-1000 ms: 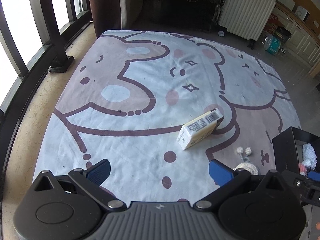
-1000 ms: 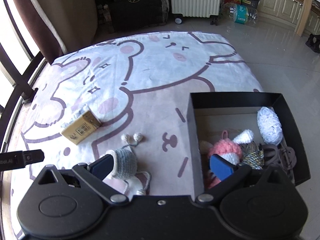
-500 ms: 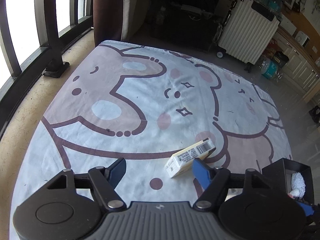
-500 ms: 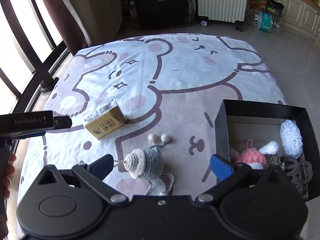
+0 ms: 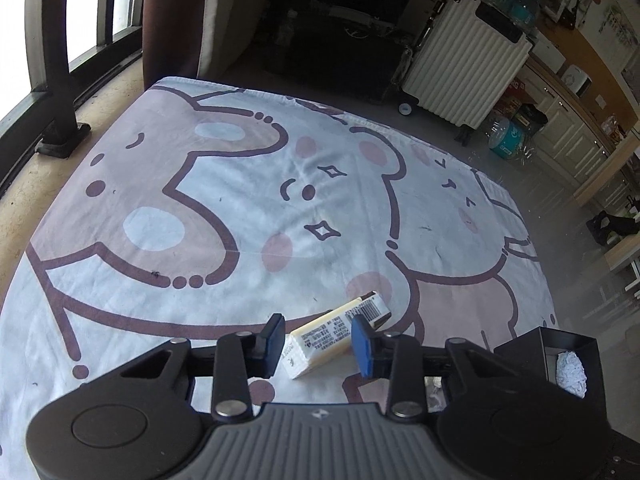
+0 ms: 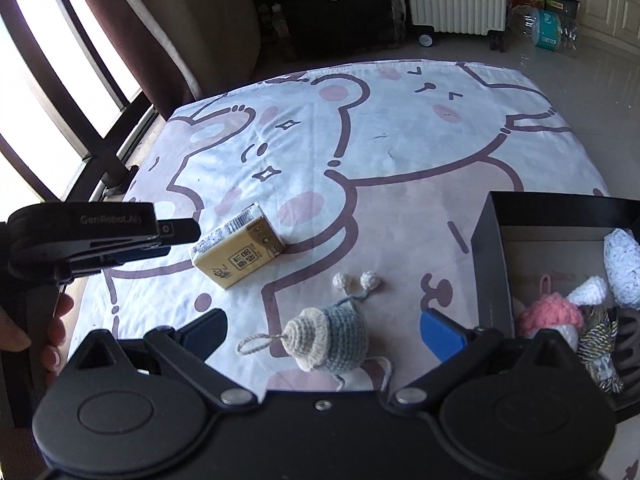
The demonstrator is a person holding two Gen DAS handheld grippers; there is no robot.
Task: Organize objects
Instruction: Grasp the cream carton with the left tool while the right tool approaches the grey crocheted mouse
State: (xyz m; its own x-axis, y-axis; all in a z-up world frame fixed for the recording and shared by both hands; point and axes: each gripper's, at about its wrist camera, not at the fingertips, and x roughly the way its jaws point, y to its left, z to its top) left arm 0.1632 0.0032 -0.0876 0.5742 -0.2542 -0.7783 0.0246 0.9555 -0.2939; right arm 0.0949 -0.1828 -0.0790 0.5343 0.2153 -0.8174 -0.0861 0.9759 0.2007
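Note:
A yellow tissue pack (image 5: 332, 334) (image 6: 240, 254) lies on the cartoon-bear blanket (image 5: 240, 216). My left gripper (image 5: 318, 340) hovers over its near end. Its jaws are closing, the pack's end lies between the blue pads, and a gap still shows at the left pad. In the right wrist view the left gripper (image 6: 180, 234) reaches in from the left beside the pack. My right gripper (image 6: 326, 330) stands wide open above a grey and cream crochet hat (image 6: 332, 338), touching nothing. A black box (image 6: 486, 264) (image 5: 520, 354) at the right holds several crochet items.
A pink crochet piece (image 6: 550, 316) and white yarn (image 6: 622, 264) lie in the box. A white radiator (image 5: 460, 72) and dark furniture stand beyond the blanket's far edge. Window railing (image 5: 56, 60) runs along the left. A hand (image 6: 52, 340) holds the left gripper's handle.
The left jaws have narrowed from wide open to close around the pack's near end as the gripper came up to it. The right gripper shifted left, so the hat now sits between its fingers.

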